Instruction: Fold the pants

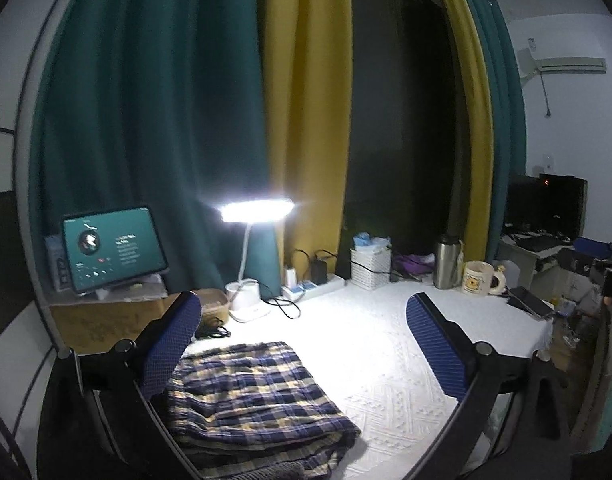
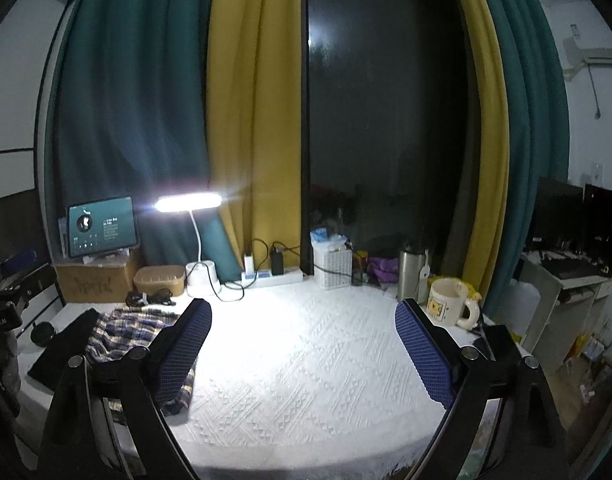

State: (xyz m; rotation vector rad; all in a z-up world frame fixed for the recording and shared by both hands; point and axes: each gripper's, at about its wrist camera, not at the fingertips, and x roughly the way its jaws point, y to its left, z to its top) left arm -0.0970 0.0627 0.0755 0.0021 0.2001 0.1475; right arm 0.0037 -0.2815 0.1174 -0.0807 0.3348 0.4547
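Here the plaid pants [image 1: 249, 396] are seen folded into a thick rectangle on the white textured bench [image 1: 386, 360], cut off at the frame's bottom. The left gripper [image 1: 306, 340] and right gripper [image 2: 303, 354] are held with jaws wide, nothing between them.

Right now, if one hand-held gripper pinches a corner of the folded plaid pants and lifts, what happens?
The folded plaid pants are soft cloth in loose layers, so they would probably sag and unfold rather than lift as a block. Likely light. Pushed, they would probably bunch on the textured white table cover rather than slide cleanly.
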